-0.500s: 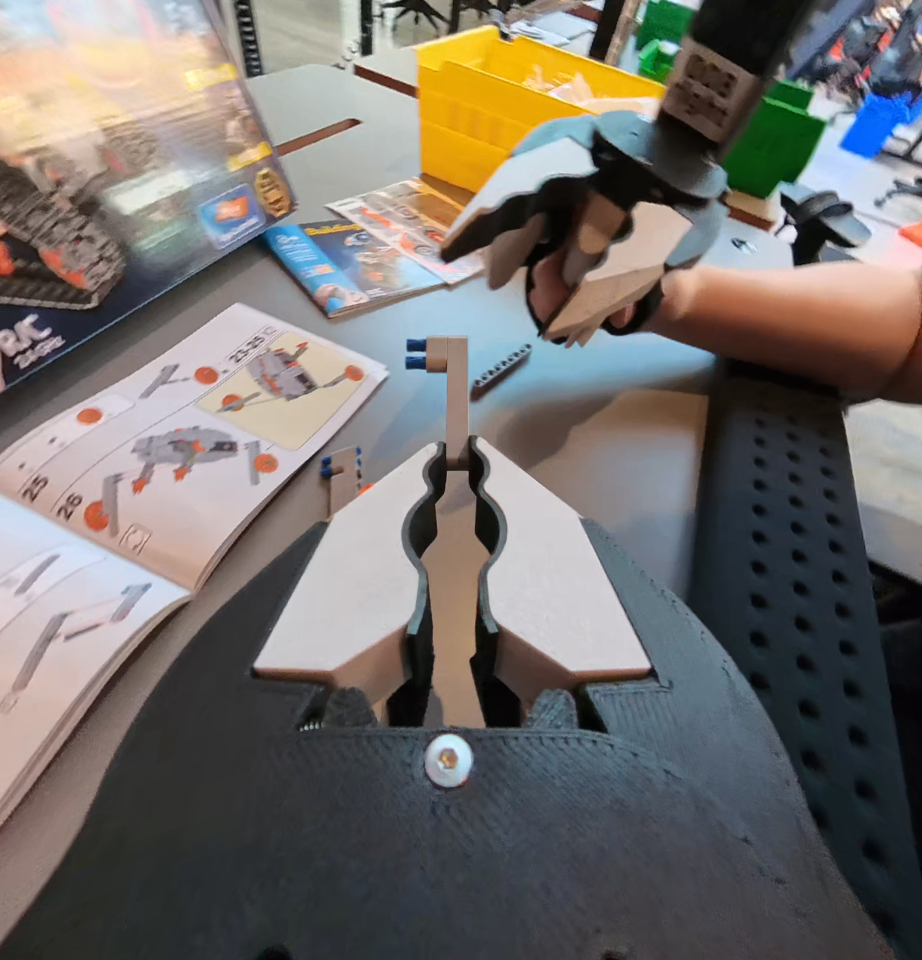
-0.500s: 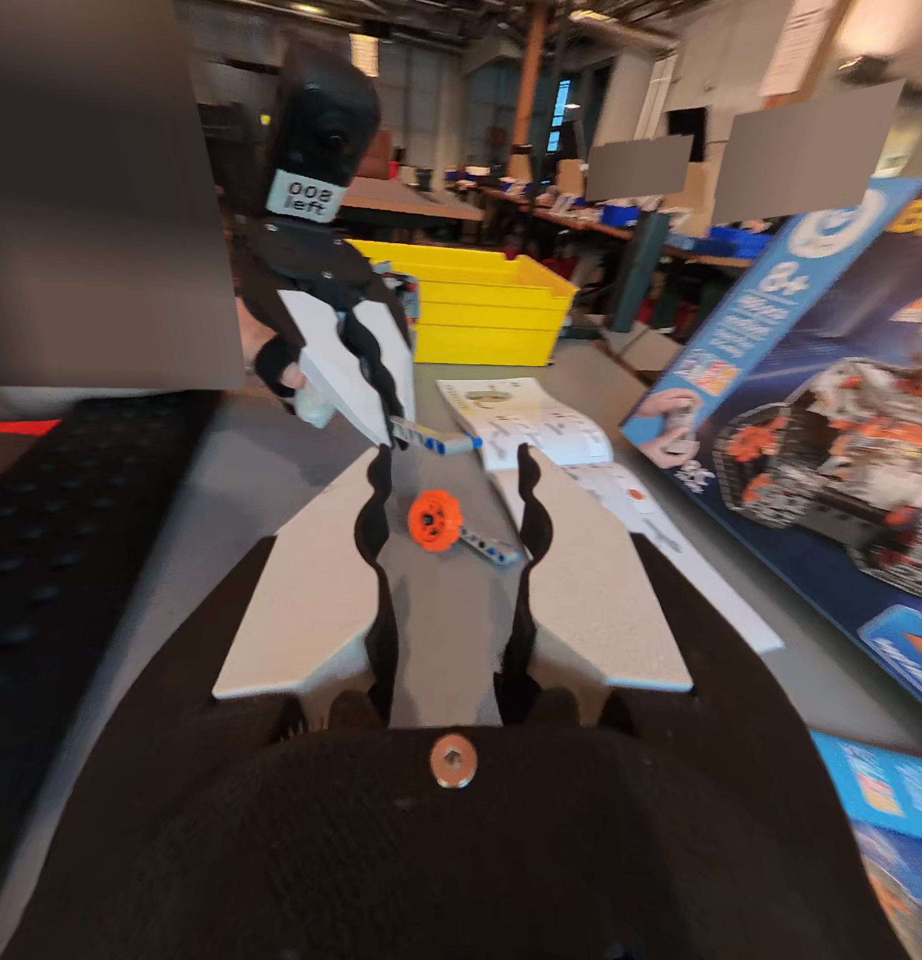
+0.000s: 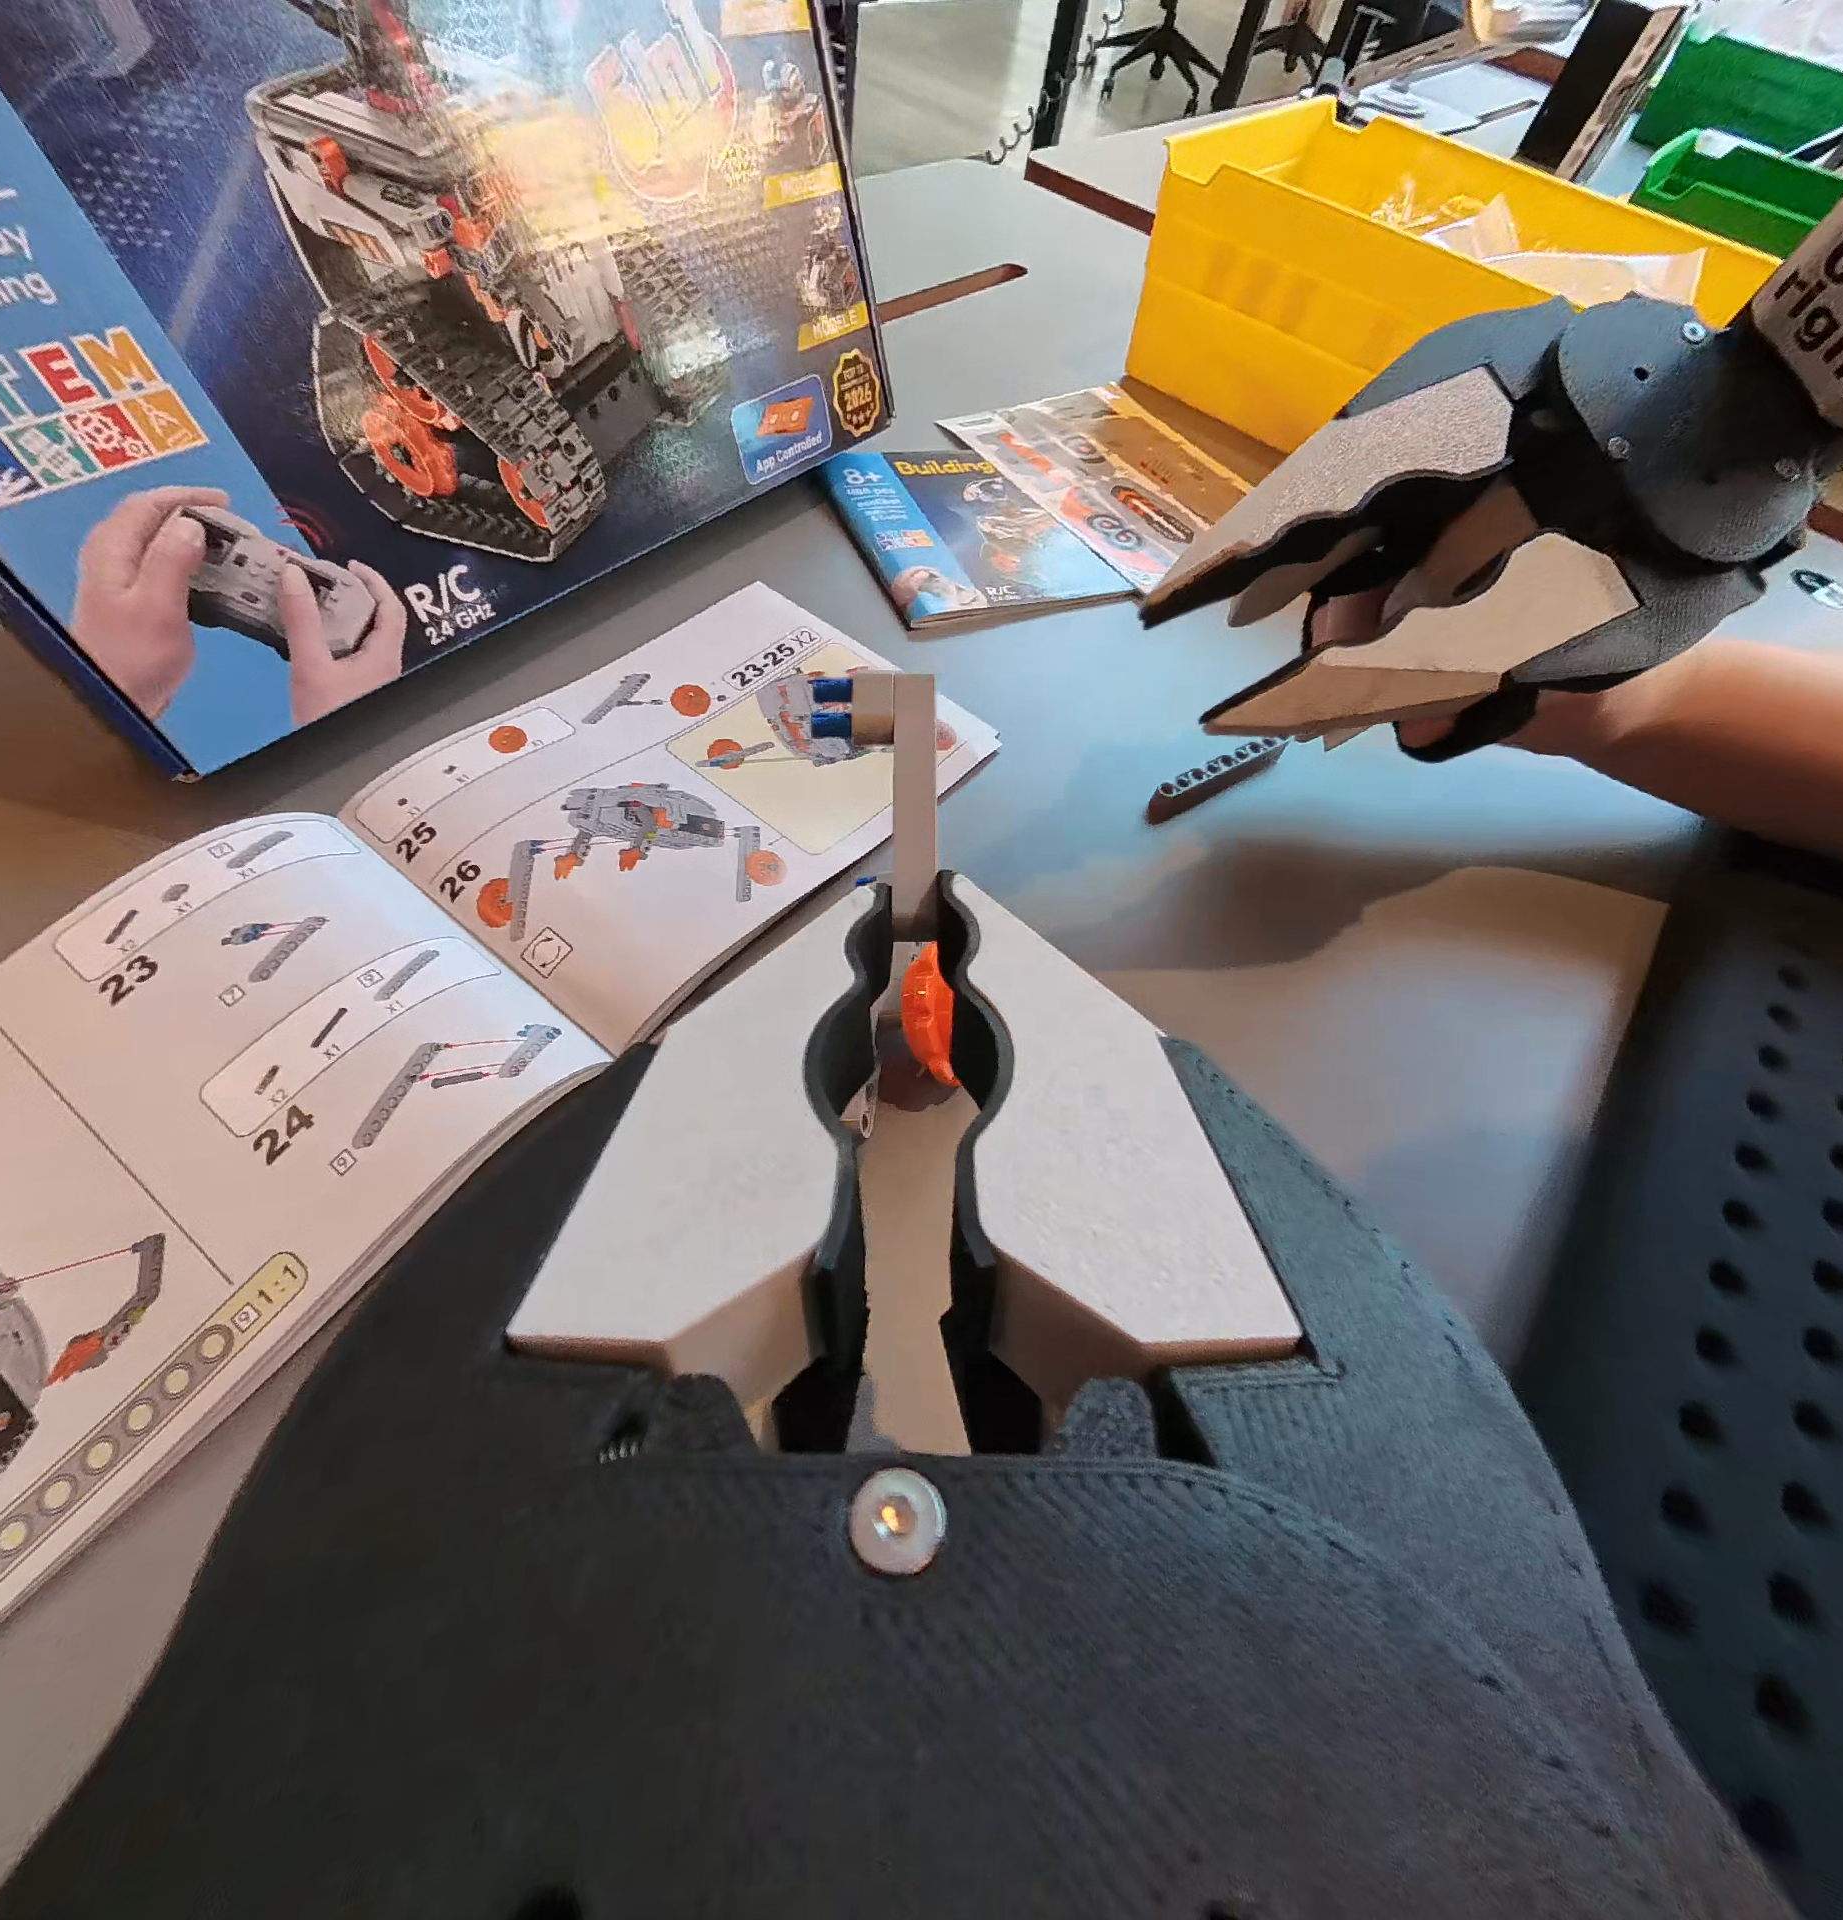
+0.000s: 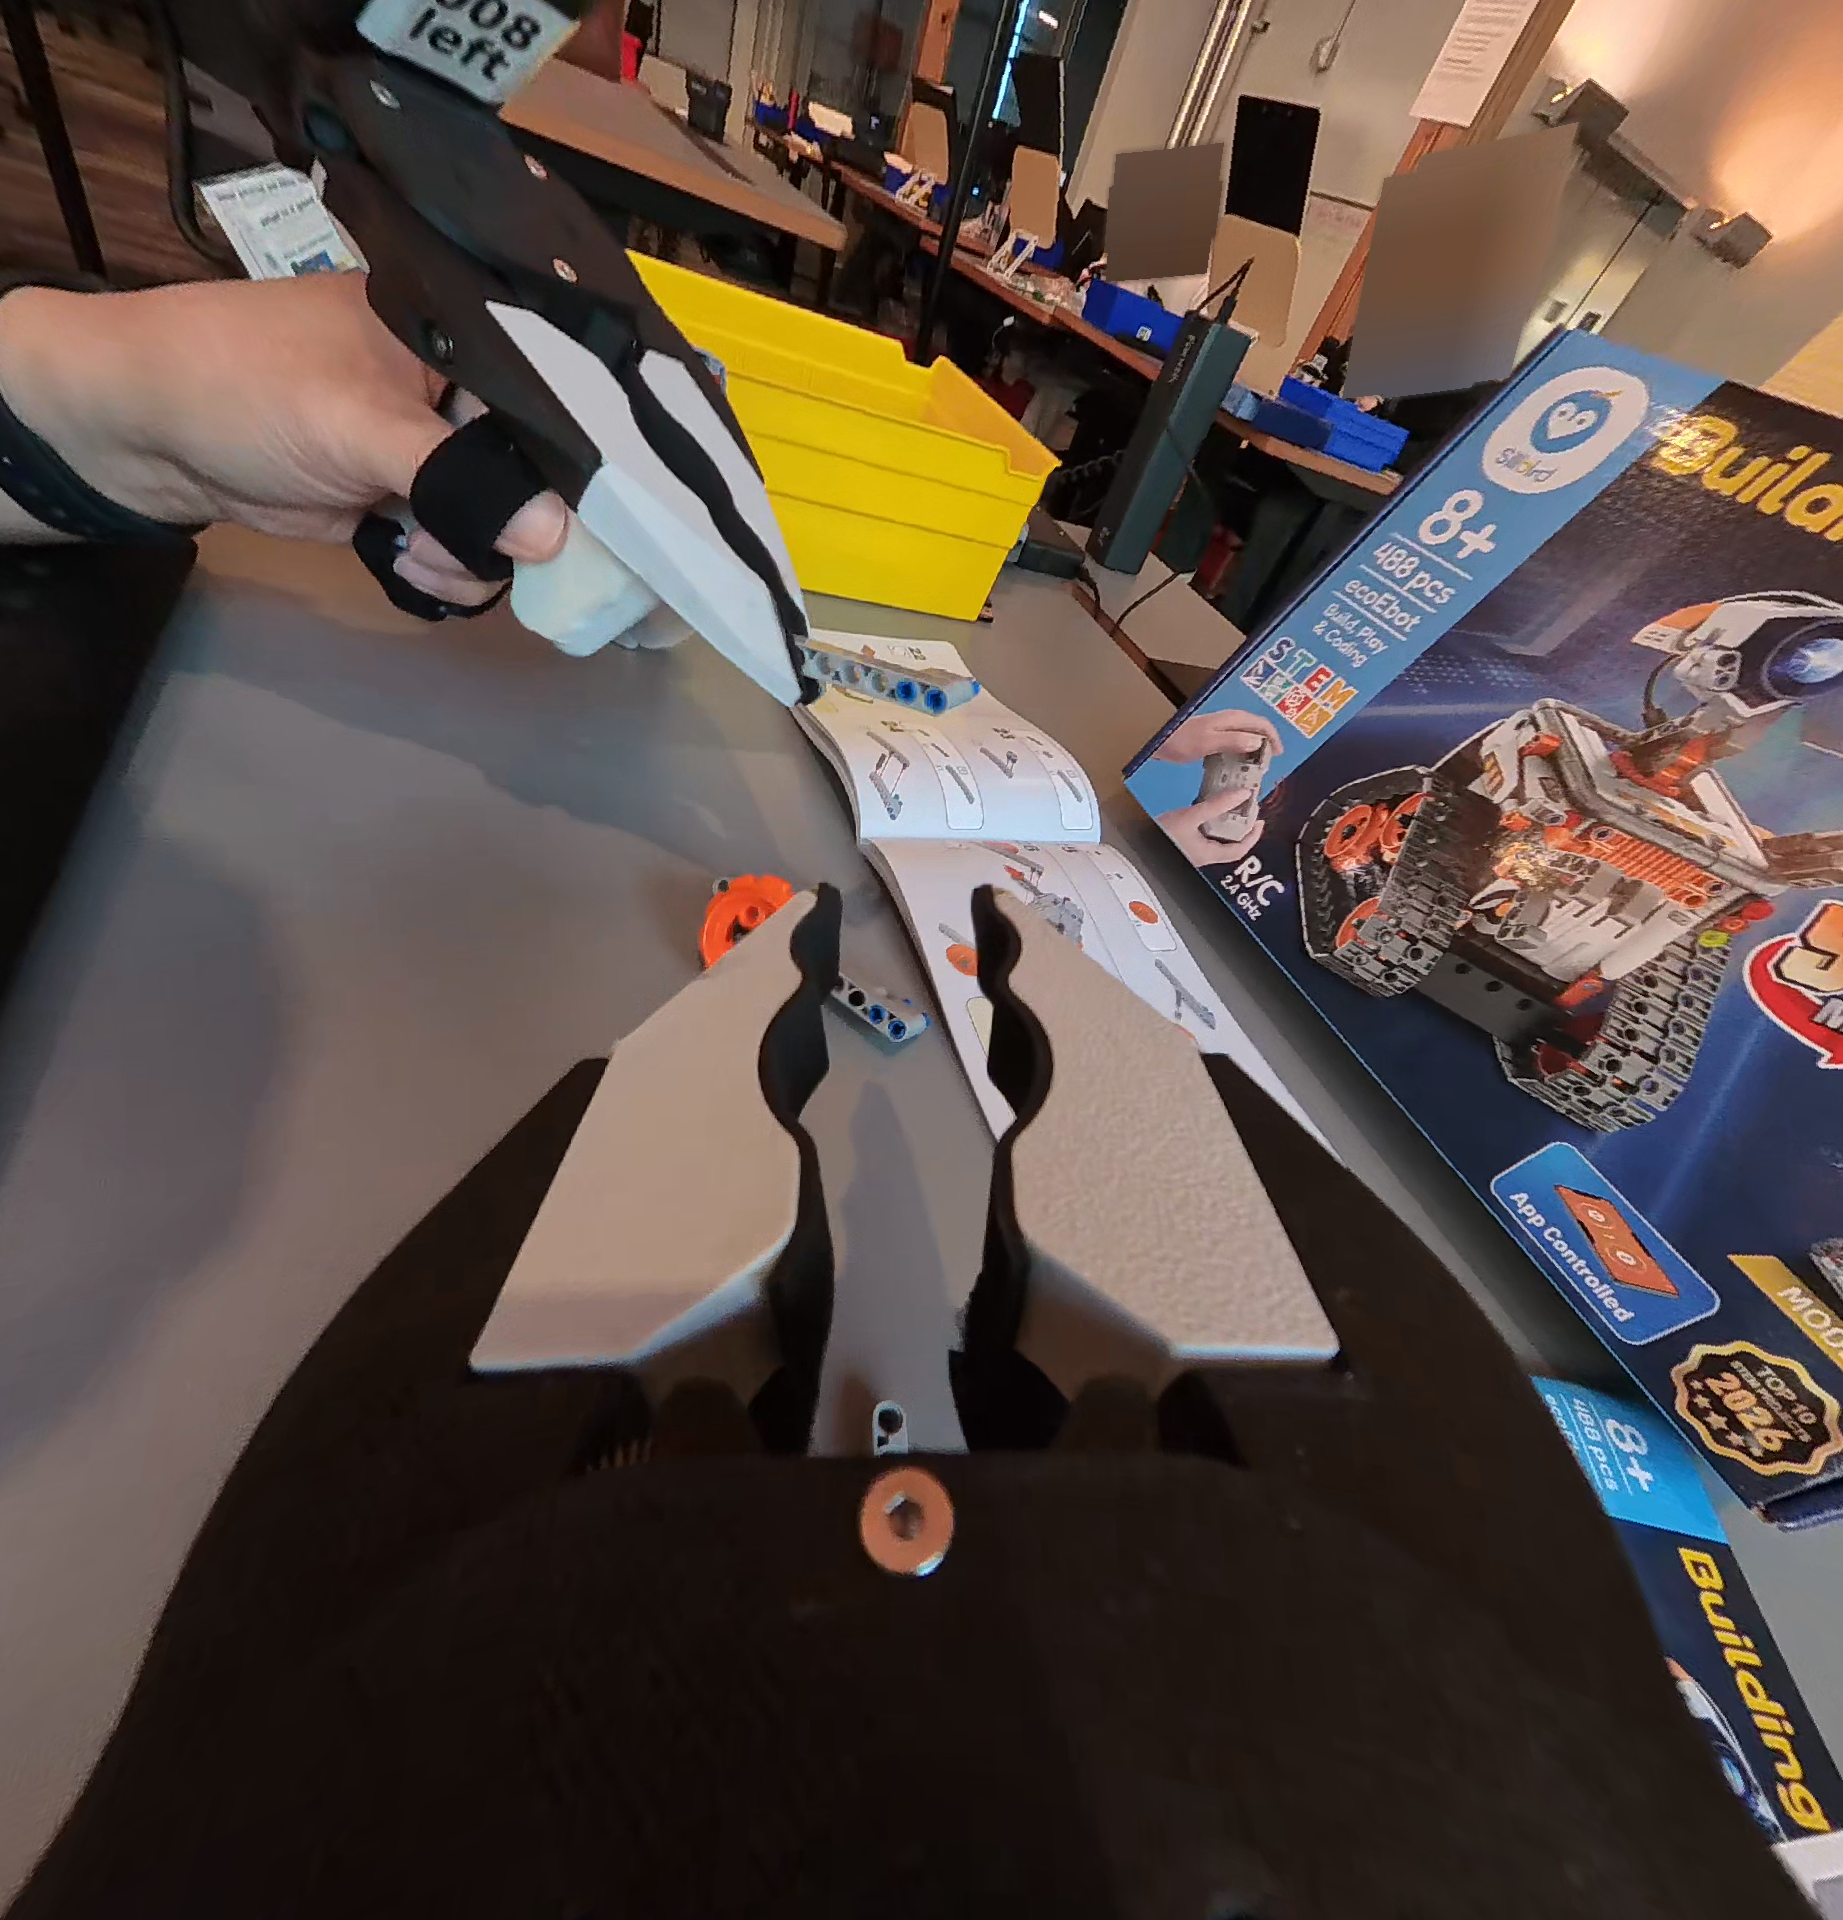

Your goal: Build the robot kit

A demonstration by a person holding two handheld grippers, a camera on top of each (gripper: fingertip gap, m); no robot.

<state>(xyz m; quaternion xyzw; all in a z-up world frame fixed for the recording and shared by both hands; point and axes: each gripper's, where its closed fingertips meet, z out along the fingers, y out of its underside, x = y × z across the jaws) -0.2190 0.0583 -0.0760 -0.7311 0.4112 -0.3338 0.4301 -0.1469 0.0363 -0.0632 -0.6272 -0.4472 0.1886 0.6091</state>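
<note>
- While your left gripper (image 3: 912, 904) pinches the near end of a grey beam (image 3: 915, 790), its fingers pressed onto it, the beam sticks out ahead over the open booklet (image 3: 397, 935) with blue pins (image 3: 832, 707) at its far end
- Seen from your right wrist, that same beam (image 4: 886, 681) hangs clear of the grey table (image 4: 377, 831), just above the booklet's far page
- Your right gripper (image 4: 901, 914) is spread and holds nothing; it hovers above the table
- Just past its left fingertip lies an orange wheel (image 4: 740, 909), and between the fingers a short grey piece with blue pins (image 4: 875, 1008) lies on the table beside the booklet
- A dark beam (image 3: 1213, 784) lies on the table below your right gripper (image 3: 1208, 665) in the left wrist view
- A big blue toy box (image 4: 1571, 883) stands beyond the booklet, and a yellow bin (image 4: 875, 457) sits farther back
</note>
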